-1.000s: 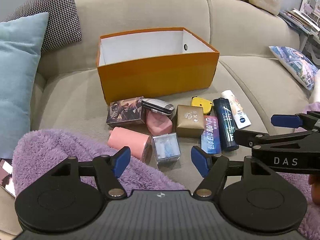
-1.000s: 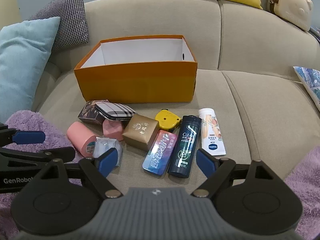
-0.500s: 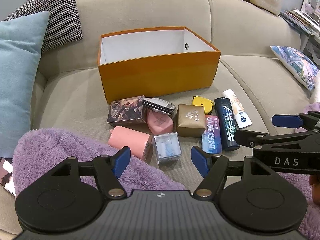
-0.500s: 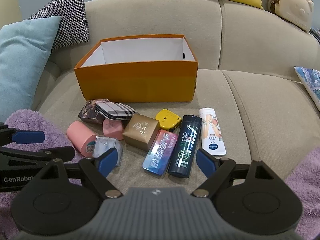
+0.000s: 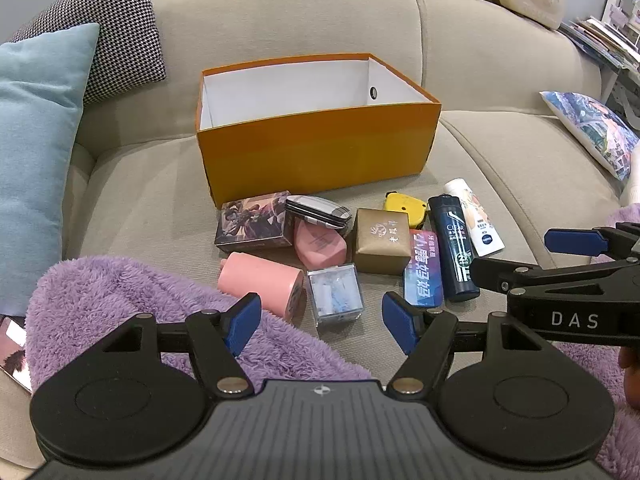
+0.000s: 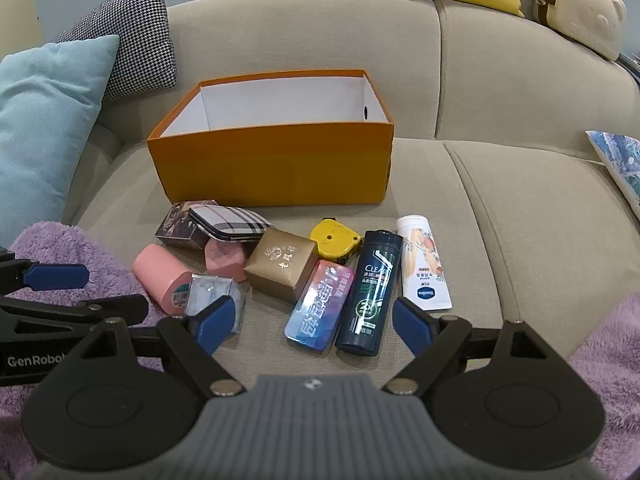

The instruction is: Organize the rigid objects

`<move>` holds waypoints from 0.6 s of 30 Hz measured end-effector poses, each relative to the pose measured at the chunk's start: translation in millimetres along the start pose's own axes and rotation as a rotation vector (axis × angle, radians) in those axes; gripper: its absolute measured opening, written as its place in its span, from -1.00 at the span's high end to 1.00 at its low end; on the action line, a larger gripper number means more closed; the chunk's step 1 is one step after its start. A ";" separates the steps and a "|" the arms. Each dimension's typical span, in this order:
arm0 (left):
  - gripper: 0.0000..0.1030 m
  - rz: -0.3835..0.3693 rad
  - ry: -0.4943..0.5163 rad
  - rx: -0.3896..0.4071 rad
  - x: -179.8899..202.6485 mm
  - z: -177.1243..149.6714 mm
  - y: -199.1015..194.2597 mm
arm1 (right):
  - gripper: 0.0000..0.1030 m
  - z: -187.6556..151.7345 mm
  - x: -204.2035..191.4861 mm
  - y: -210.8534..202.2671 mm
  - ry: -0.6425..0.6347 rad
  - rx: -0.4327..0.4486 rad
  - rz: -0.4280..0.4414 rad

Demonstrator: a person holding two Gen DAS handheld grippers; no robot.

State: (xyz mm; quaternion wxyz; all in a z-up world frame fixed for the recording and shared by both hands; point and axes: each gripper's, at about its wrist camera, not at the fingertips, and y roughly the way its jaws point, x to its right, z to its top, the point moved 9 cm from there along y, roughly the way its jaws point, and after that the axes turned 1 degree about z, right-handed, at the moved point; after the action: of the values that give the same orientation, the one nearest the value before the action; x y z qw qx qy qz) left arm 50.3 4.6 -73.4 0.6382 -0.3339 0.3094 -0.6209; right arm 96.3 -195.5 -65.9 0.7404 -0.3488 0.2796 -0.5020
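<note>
An open, empty orange box (image 5: pixel 320 152) (image 6: pixel 276 168) stands on the beige sofa. In front of it lie several small items: a pink cylinder (image 5: pixel 260 282), a clear plastic cube (image 5: pixel 336 294), a gold box (image 5: pixel 382 242), a dark shampoo bottle (image 6: pixel 370 272), a white tube (image 6: pixel 424 264), a yellow tape measure (image 6: pixel 334 238), a colourful flat pack (image 6: pixel 320 304) and a plaid case (image 6: pixel 228 222). My left gripper (image 5: pixel 322 322) is open and empty, just short of the clear cube. My right gripper (image 6: pixel 312 322) is open and empty, just short of the flat pack and shampoo bottle.
A purple fluffy blanket (image 5: pixel 120 292) lies at the front left and right (image 6: pixel 608 340). A light blue cushion (image 5: pixel 32 152) and a houndstooth cushion (image 5: pixel 108 20) lean at the left. A patterned pillow (image 5: pixel 592 128) lies at the right.
Both views have shifted very slightly; the items sit a touch lower in the left wrist view. Both grippers stay open and empty.
</note>
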 end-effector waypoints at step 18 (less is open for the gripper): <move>-0.37 -0.046 -0.002 -0.027 5.0 -2.7 6.1 | -0.67 -3.2 0.4 5.3 0.009 -0.020 0.005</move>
State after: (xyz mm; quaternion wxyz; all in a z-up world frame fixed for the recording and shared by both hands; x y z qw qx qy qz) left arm 51.9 -0.4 -79.9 0.6196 -0.3502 0.3091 -0.6308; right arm 96.9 -195.3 -72.1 0.7368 -0.3534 0.2889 -0.4987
